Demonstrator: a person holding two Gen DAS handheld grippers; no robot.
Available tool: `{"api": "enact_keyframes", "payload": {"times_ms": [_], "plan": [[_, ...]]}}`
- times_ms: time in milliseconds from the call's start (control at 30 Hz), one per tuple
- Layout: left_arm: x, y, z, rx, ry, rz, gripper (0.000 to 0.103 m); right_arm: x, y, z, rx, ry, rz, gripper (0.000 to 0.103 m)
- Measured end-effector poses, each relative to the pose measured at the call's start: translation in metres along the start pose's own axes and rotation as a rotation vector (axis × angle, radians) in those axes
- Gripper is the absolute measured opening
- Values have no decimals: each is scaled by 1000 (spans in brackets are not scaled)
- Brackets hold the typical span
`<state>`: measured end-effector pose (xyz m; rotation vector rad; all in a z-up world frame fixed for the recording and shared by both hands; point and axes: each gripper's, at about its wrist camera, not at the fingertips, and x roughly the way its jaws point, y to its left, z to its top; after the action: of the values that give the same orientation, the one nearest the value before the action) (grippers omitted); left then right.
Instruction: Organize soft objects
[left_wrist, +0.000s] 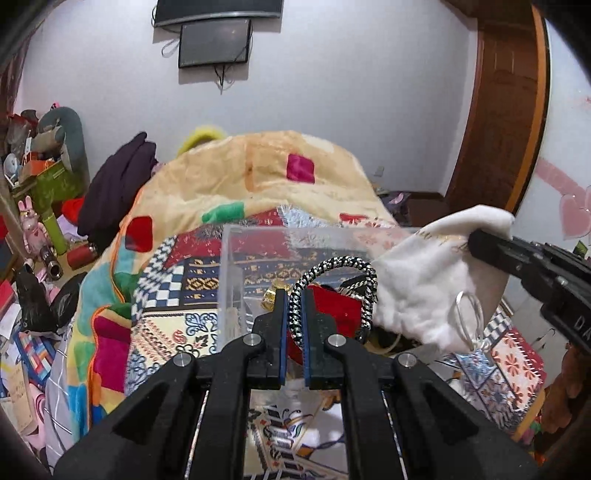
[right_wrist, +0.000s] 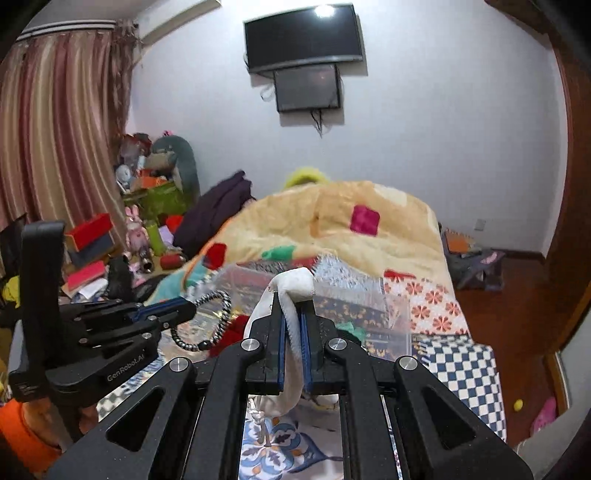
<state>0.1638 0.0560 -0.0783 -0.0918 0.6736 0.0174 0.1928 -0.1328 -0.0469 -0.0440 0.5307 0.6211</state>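
Observation:
My left gripper (left_wrist: 294, 295) is shut on a black-and-white braided cord (left_wrist: 334, 266), held over a clear plastic box (left_wrist: 236, 273) on the bed. A red soft item (left_wrist: 338, 310) lies in the box below the cord. My right gripper (right_wrist: 294, 295) is shut on a white cloth pouch (right_wrist: 293, 286) with a silver drawstring; in the left wrist view the pouch (left_wrist: 424, 280) hangs at the right beside the box. The left gripper (right_wrist: 184, 310) with the cord (right_wrist: 218, 321) shows at the left of the right wrist view, and the box (right_wrist: 391, 317) lies ahead.
The bed is covered with a patterned quilt (left_wrist: 177, 321) and a yellow fleece blanket (left_wrist: 258, 173). Dark clothing (left_wrist: 114, 192) lies at its far left. Cluttered boxes and toys (left_wrist: 40, 177) fill the left floor. A wooden door (left_wrist: 506, 110) stands at right.

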Motion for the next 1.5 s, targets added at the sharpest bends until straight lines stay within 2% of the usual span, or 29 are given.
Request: {"api": "enact_keyframes", "payload": {"times_ms": [267,400,467,533,633,900,1167,1367,1500], "plan": [[32,-3,-8,-6,87,-29,5,37,-18,-17,35,115,-84,7],[29,-9,-12,20,77,-27,6,47,-30,-23,66,163,-118,8],[27,-13,-14,39,73,-22,12,49,-35,-27,80,187,-116,12],[25,-15,-15,45,74,-24,16,49,-38,-29,87,196,-120,24],[17,-16,-14,46,63,-30,18,42,-40,-28,93,192,-130,38],[-37,-16,-3,56,-52,-42,19,6,-36,-19,91,123,-102,40],[-108,-24,7,61,-208,-63,44,-63,-12,3,52,-43,-59,41],[-154,-32,6,77,-315,-61,66,-107,4,15,30,-152,-37,56],[-173,-35,5,79,-353,-64,80,-121,10,17,20,-196,-36,75]]}}
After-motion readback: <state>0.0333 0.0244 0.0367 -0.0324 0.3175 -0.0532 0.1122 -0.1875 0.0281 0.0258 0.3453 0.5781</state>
